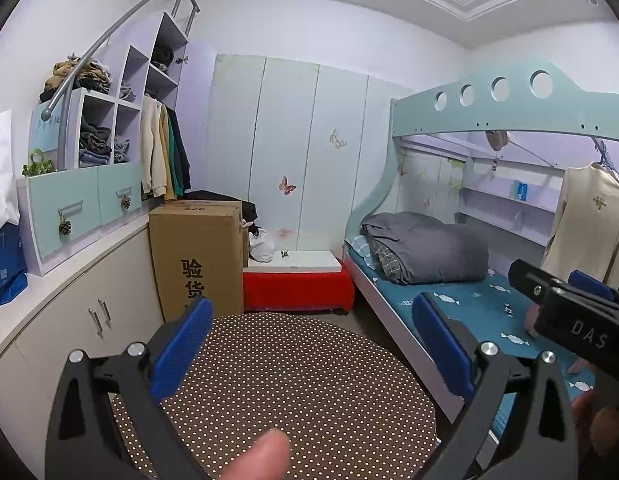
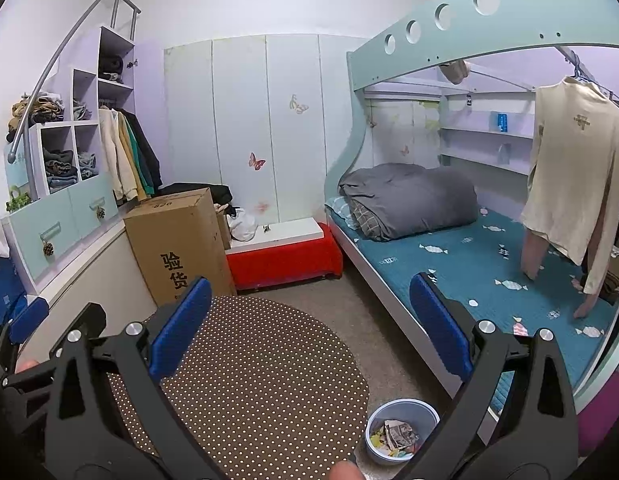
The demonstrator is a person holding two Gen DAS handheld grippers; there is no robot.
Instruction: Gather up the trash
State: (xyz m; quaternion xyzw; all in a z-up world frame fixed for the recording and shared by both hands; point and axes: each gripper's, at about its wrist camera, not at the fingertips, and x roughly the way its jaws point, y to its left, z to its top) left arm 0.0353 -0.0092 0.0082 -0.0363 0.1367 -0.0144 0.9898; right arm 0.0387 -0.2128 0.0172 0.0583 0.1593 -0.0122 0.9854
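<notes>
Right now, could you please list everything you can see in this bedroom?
Bin: one, blue, on the floor between table and bed, paper scraps inside.
Table: one, round, brown with white dots, nearest the cameras.
Cardboard box: one, brown, by the cabinets.
Bench: one, red with a white top, against the wardrobe.
Bunk bed: one, teal, on the right; grey quilt at its far end.
Hanging shirt: one, cream, over the bed.
Shelves: white, at the left, folded clothes inside.
Left gripper: blue pads, open, over the table.
Right gripper: blue pads, open, over the table.
</notes>
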